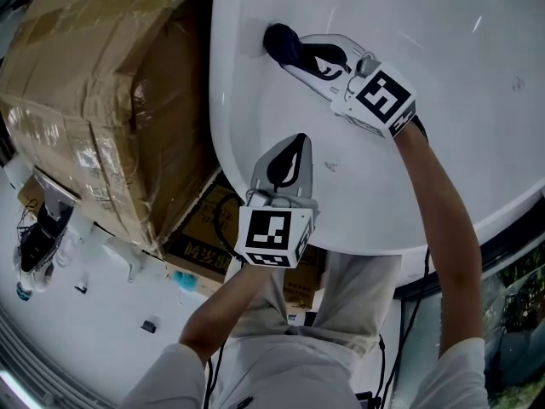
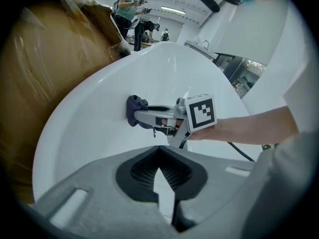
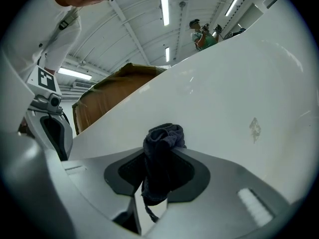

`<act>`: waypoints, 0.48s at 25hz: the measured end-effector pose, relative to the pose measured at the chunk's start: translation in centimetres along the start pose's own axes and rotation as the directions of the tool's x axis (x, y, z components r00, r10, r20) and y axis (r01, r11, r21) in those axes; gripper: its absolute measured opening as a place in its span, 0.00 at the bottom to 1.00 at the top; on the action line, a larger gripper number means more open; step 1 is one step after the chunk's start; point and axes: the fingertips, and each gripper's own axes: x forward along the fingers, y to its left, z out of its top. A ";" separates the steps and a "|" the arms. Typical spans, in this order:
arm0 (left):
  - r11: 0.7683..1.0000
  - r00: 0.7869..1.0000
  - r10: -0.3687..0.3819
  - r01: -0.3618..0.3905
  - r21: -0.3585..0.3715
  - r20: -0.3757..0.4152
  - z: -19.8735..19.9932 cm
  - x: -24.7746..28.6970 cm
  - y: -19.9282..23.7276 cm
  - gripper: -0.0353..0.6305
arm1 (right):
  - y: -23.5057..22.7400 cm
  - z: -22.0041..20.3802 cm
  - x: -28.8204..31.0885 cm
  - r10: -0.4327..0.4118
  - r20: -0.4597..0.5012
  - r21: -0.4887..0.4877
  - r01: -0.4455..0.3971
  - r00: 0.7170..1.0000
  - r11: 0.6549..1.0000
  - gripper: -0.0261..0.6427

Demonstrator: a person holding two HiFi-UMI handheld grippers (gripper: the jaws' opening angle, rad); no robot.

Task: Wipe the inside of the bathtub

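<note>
Wiping seems under way: right gripper (image 1: 298, 55), clamped on a dark cloth (image 1: 279, 41), presses it inside the bathtub (image 1: 477, 75) near its rim; left gripper (image 1: 295, 143) closed, empty.

Bathtub (image 1: 443, 169) runs off the top & right edges in head view, far end not seen. Cloth (image 3: 162, 138): only the bunched top shows vs the tub wall, rest buried btwn the right gripper (image 1: 298, 54)'s jaws, clamped on it. Wrapped cardboard box (image 1: 94, 100) left of the tub, cut by the top-left edge. Smaller box (image 1: 196, 237) by the tub's near rim, half behind the left gripper (image 1: 296, 143), print too small to read. Grey mark (image 3: 254, 128) on the tub wall: can't tell what. People (image 2: 130, 4) beyond the tub's far rim, too small for detail.
</note>
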 end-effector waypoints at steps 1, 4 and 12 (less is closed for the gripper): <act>1.000 1.000 0.003 -0.003 -0.001 0.000 -0.2 -0.3 0.1 0.05 | 0.4 -0.3 0.1 0.005 -0.004 0.004 -0.005 1.000 1.000 0.19; 1.000 1.000 0.010 -0.010 -0.001 0.001 -0.5 -1.0 0.5 0.05 | 1.8 -1.2 0.3 0.031 -0.024 0.009 -0.030 0.999 0.999 0.19; 1.000 1.000 -0.002 0.002 -0.020 0.013 -0.7 -2.6 0.8 0.05 | 5.6 -3.8 0.9 0.127 -0.093 -0.002 -0.128 0.988 0.992 0.19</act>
